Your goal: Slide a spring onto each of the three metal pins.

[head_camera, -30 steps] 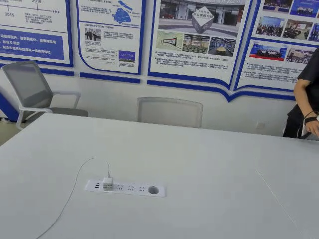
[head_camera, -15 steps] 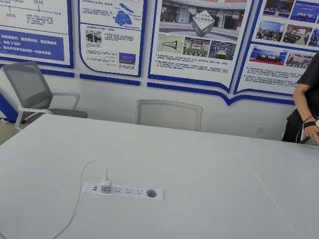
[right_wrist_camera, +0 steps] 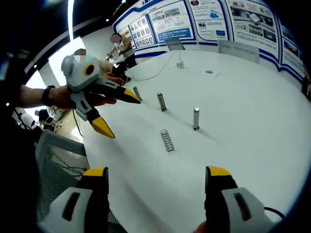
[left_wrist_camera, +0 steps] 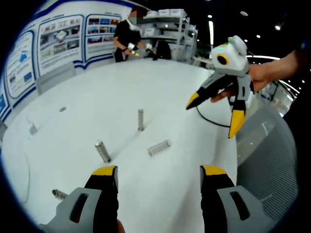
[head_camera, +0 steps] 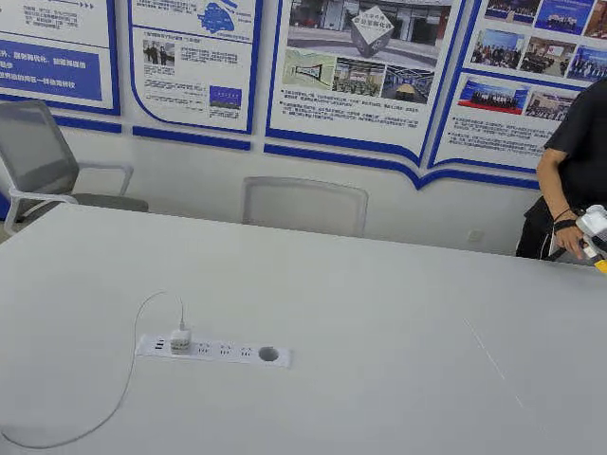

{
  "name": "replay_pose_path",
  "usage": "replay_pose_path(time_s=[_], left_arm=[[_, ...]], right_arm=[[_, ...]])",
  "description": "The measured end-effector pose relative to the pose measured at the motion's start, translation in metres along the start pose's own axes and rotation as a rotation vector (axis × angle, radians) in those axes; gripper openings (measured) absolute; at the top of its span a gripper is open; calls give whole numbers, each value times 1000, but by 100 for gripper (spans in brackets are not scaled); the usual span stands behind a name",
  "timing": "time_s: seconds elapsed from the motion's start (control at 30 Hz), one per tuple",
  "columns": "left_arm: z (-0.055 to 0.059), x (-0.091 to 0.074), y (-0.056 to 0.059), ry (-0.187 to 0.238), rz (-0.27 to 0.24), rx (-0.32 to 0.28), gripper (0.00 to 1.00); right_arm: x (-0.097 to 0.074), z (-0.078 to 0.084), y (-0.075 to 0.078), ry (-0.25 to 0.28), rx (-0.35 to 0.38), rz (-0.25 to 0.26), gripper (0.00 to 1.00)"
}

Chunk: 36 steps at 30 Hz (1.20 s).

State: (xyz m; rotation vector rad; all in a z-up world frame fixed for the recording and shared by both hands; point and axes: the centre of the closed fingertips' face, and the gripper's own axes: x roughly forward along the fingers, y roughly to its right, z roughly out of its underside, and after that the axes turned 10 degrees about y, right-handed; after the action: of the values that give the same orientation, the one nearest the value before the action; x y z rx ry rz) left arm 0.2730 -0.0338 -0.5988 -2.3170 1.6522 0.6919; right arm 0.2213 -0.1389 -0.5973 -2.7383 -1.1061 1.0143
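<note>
On the white table, just near of the bare upright pin, the loose spring lies on its side; a spring-covered pin stands close by, and a second spring-covered pin stands further left. I judge the loose spring light, elastic and apt to roll or shoot out of a hard pinch; a gentle hold across the coils near mid-length would leave one end free for the pin. The left gripper is spread wide and holds nothing; the right gripper likewise, above the table. The tabletop looks smooth, pale and hard, so thin wire may skid; farther off sit a power strip with its cable, a chair, wall posters, and a person at the far right.
</note>
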Motion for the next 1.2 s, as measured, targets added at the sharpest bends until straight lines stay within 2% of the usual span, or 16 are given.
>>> replay_pose_path(time_s=[0.33, 0.47, 0.63, 0.9, 1.13, 1.2], left_arm=[[-6, 31, 5, -41, 65, 117, 63], [-9, 47, 7, -48, 86, 144, 60], [-8, 65, 15, -70, 130, 187, 56], [-1, 82, 16, -96, 156, 188, 47], [6, 88, 21, -108, 178, 173, 41], [10, 88, 22, -119, 184, 186, 37]], right_arm=[[-5, 6, 2, 1, 22, 12, 82], [-6, 8, 4, -4, 24, 12, 82], [-7, 8, 5, 0, 30, 15, 82], [-7, 9, 3, 0, 37, 11, 82], [-5, 10, 4, -2, 38, 8, 82], [-5, 10, 4, -2, 38, 8, 82]])
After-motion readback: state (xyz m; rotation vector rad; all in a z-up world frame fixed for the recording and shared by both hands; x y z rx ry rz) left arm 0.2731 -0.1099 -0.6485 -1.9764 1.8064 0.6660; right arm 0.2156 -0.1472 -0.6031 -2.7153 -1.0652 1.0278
